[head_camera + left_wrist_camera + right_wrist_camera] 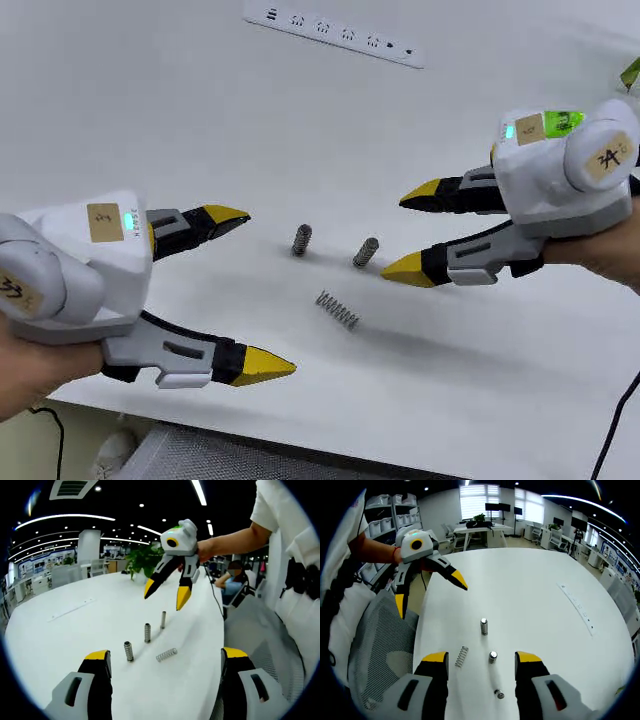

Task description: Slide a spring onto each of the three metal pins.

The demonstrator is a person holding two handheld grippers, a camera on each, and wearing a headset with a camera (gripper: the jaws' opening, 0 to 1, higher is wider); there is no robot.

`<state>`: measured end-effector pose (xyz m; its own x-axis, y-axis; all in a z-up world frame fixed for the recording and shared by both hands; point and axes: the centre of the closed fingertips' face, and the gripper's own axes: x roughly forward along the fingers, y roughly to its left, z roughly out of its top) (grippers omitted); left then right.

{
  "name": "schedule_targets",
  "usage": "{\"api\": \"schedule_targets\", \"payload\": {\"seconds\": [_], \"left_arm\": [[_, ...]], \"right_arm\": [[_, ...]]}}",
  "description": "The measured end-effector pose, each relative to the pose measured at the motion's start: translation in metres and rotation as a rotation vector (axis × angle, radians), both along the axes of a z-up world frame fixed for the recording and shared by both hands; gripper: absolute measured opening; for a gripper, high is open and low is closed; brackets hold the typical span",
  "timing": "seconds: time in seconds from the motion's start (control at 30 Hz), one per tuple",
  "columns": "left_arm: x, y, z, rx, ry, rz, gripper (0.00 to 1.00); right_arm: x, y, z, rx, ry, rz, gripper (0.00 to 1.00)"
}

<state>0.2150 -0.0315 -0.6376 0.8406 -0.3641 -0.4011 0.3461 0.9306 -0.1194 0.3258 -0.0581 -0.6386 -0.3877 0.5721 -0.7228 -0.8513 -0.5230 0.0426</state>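
One loose spring point(337, 309) is seen lying flat near the front edge of the table point(450, 400). Just behind it, two sprung pins point(301, 239) are stood upright between the left gripper point(271, 291) and right gripper point(392, 240), both held spread and empty. Bare tabletop is seen beyond, up to a power strip point(340, 35). A bare pin point(163, 619) is shown farthest in the left gripper view.

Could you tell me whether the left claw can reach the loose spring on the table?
Probably yes: the left claw hangs open facing the loose spring, with bare table between them; the nearest sprung pin stands to one side.
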Motion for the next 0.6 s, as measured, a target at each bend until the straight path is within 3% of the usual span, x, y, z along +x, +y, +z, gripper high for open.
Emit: {"api": "schedule_targets", "payload": {"seconds": [0.27, 0.4, 0.6], "left_arm": [[0.002, -0.007, 0.0, 0.048, 0.039, -0.049, 0.9], [0.004, -0.009, -0.002, 0.081, 0.064, -0.079, 0.87], [0.009, -0.012, -0.008, 0.158, 0.122, -0.146, 0.81]], "right_arm": [[0.019, -0.039, 0.008, 0.092, 0.073, -0.125, 0.65], [0.022, -0.059, 0.012, 0.132, 0.113, -0.184, 0.71], [0.034, -0.092, 0.003, 0.164, 0.148, -0.245, 0.8]]}}
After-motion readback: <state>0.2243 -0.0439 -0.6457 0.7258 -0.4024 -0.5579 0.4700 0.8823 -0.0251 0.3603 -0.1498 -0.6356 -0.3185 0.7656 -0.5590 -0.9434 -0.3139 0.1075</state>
